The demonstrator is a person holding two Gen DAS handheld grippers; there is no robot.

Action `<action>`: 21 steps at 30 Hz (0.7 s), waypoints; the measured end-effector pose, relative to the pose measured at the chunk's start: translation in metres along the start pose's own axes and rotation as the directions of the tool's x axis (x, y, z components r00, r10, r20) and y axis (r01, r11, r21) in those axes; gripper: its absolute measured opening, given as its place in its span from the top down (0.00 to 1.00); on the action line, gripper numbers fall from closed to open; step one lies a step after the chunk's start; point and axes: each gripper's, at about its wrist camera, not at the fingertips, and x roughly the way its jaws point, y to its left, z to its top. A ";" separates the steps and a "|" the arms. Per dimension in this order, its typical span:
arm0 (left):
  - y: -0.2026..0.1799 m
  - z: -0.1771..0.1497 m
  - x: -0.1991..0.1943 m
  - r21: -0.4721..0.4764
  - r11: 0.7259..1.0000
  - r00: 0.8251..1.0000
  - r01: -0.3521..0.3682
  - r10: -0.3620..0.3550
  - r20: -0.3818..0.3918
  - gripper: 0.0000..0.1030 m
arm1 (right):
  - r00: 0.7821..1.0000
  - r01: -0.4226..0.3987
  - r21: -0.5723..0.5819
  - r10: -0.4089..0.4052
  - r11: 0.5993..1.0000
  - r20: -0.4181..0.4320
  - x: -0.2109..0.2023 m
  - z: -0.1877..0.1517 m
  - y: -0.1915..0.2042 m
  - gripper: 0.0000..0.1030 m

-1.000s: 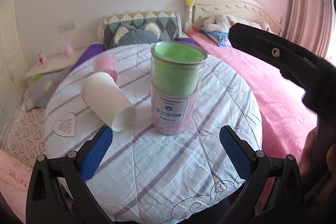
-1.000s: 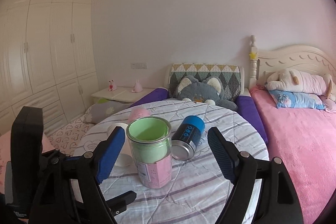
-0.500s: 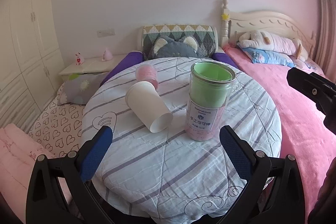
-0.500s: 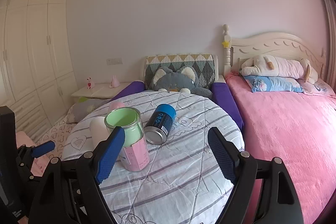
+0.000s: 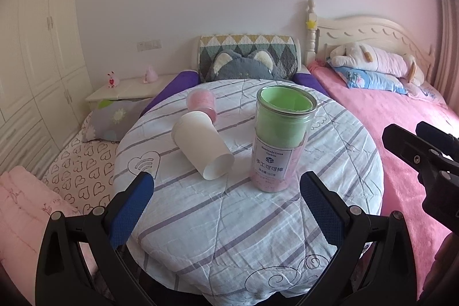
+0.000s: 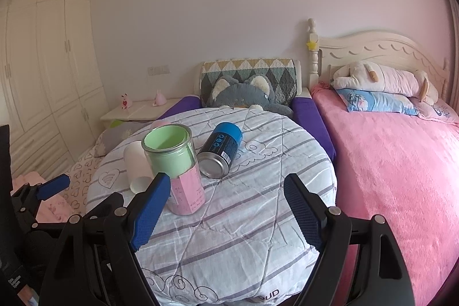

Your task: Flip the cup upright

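Note:
A white paper cup [image 5: 202, 144] lies on its side on the round cloth-covered table [image 5: 229, 220], its mouth toward me; in the right wrist view it [image 6: 136, 165] is partly hidden behind the jar. A clear jar with green and pink lining [image 5: 279, 135] stands upright to its right, also in the right wrist view [image 6: 175, 165]. My left gripper [image 5: 226, 205] is open and empty, near the table's front edge, short of both. My right gripper [image 6: 226, 208] is open and empty, set back over the front of the table.
A pink cup [image 5: 200, 102] lies behind the white cup. A blue-capped can [image 6: 222, 151] lies on its side right of the jar. A pink bed [image 6: 401, 162] is to the right, a nightstand [image 5: 129, 88] and wardrobe [image 5: 37, 62] to the left.
Both grippers have pulled back from the table and risen, so the jar and cup look smaller and farther. The objects on the table have not moved.

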 end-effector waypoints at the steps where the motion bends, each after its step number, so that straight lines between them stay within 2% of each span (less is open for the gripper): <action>1: 0.000 0.000 0.000 -0.002 1.000 1.000 -0.002 0.002 -0.001 0.00 | 1.000 -0.004 0.001 0.004 1.000 -0.004 0.001 0.000 0.000 0.20; 21: 0.000 0.000 -0.004 -0.019 0.999 0.998 -0.044 0.045 0.037 0.00 | 0.999 -0.031 0.015 0.031 0.999 -0.014 0.003 -0.005 -0.001 0.20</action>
